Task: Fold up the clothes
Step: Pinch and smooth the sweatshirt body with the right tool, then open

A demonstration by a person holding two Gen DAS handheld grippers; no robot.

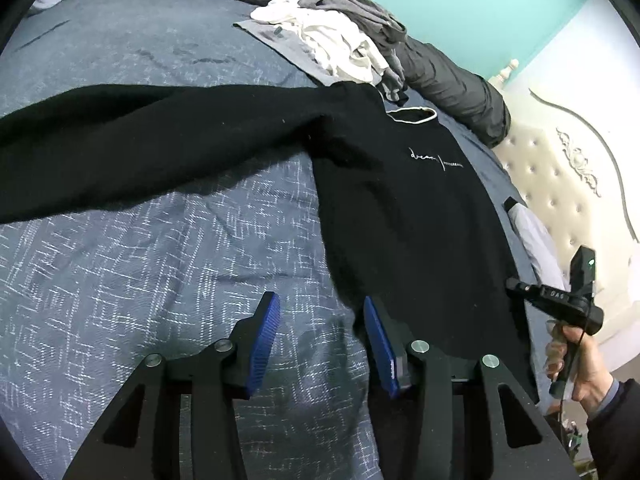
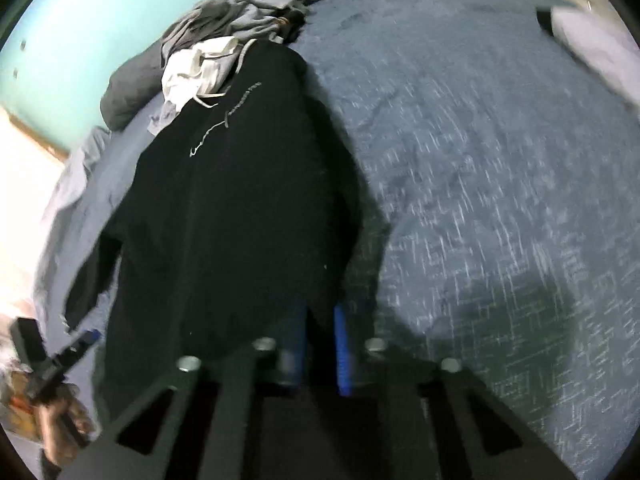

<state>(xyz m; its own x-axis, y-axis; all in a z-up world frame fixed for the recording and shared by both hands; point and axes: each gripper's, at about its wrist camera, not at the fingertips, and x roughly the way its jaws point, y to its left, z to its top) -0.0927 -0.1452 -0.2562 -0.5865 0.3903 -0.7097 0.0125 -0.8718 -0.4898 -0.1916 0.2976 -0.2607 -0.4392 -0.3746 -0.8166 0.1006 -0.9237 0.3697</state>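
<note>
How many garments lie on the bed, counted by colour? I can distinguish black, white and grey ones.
Black: 1, the black sweatshirt, spread flat.
White: 1, the white garment, crumpled in the pile.
Grey: 2 as far as visible, the flat grey piece and the dark grey garment on top.
Total: 4

Blue-grey bed bears a black sweatshirt (spread), perhaps laundry.

Black linkage arms with silver screws carry ribbed blue fingers; the sleeve looks dark, perhaps navy.
</note>
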